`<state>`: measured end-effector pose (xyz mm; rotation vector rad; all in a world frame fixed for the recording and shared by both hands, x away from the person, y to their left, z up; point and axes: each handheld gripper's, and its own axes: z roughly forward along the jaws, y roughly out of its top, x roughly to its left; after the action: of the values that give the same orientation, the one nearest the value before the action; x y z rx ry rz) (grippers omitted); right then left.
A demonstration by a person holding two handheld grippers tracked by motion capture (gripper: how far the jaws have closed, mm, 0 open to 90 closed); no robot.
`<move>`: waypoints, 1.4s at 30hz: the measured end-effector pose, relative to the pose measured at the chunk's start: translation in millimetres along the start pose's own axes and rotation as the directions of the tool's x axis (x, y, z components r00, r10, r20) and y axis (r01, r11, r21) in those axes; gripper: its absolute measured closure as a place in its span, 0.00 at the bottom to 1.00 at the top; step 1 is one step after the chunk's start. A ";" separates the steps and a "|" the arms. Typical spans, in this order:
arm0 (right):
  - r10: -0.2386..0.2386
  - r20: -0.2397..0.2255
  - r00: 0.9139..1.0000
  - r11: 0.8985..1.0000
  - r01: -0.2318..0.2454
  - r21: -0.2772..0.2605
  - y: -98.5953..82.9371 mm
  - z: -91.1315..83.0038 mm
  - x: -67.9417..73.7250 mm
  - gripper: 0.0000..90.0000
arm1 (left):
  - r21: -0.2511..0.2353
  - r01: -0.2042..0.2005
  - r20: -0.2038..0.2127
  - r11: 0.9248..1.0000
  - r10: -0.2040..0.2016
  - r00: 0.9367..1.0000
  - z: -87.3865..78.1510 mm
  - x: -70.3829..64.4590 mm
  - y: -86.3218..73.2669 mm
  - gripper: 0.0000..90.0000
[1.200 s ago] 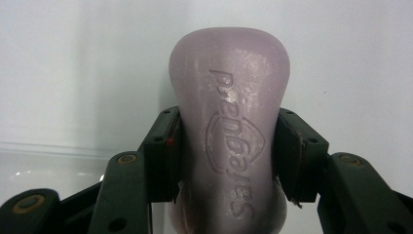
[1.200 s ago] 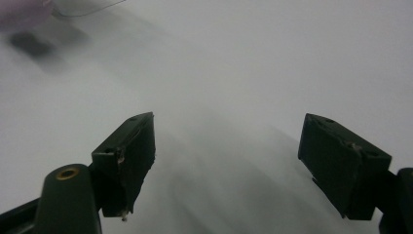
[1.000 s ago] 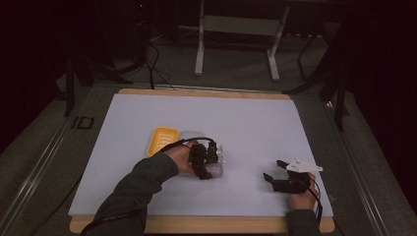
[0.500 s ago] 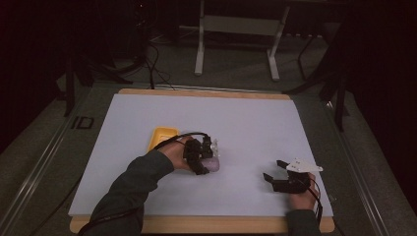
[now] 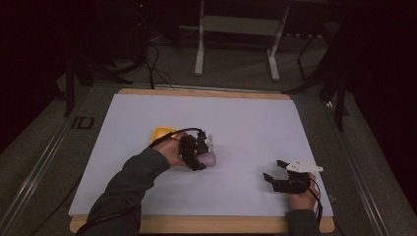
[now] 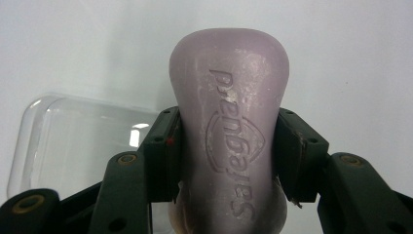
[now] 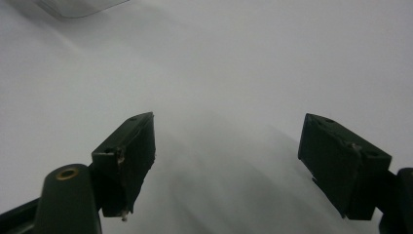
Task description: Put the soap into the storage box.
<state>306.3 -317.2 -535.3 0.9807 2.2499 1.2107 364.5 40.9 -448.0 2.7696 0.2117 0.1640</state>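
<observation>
Near the table's middle, left gripper [image 6: 226, 161] jaws clamped on lilac soap bar [image 6: 229, 122], right gripper [image 7: 226, 165] jaws apart.

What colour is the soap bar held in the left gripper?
Pale lilac, the soap bar has a brand name embossed on its face; clearest in the left gripper view.

Dim light is falling on the high view, its edges sinking into black around the pale table [image 5: 255, 128]. Both gripper views are glowing brighter; the soap [image 6: 229, 126] is sharp, glare glinting lower left, and the right gripper view's centre is blurring.
</observation>
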 end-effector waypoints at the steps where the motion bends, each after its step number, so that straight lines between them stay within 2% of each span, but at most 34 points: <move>1: -0.001 0.000 1.000 1.000 0.001 -0.001 0.0 0.1 -0.1 0.23 | -0.003 0.006 -0.002 1.000 -0.006 1.000 -0.5 0.6 -1.1 0.55; 10: 0.001 0.002 1.000 1.000 -0.001 0.000 0.0 0.0 0.0 0.23 | -0.007 0.042 -0.026 0.999 -0.043 0.999 -8.2 8.5 -10.6 0.55; 14: 0.002 0.001 1.000 1.000 -0.002 -0.002 -0.1 -0.2 -0.2 0.23 | -0.015 0.070 -0.034 0.997 -0.071 0.997 -10.9 11.3 -15.2 0.55; 20: 0.002 0.002 1.000 1.000 -0.002 -0.002 -0.1 -0.2 -0.2 0.23 | -0.011 0.086 -0.044 0.996 -0.087 0.995 -15.5 16.9 -21.4 0.55; 28: 0.005 0.002 1.000 1.000 -0.005 -0.001 -0.1 -0.3 0.0 0.23 | -0.025 0.135 -0.050 0.991 -0.136 0.989 -21.7 23.8 -31.3 0.55; 30: 0.005 0.002 1.000 1.000 -0.005 -0.001 -0.1 -0.3 0.1 0.23 | -0.025 0.135 -0.050 0.991 -0.136 0.989 -21.7 23.8 -31.3 0.55; 31: 0.005 0.002 1.000 1.000 -0.005 0.000 -0.1 -0.2 0.1 0.23 | -0.026 0.152 -0.059 0.988 -0.154 0.986 -24.7 27.0 -35.7 0.55; 42: 0.003 0.003 1.000 1.000 -0.003 0.001 0.0 -0.1 0.2 0.23 | -0.026 0.183 -0.069 0.983 -0.184 0.980 -27.4 31.2 -45.8 0.55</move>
<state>306.1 -317.2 -535.3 0.9857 2.2476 1.2095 385.5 97.8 -436.3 2.7085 0.4795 0.2158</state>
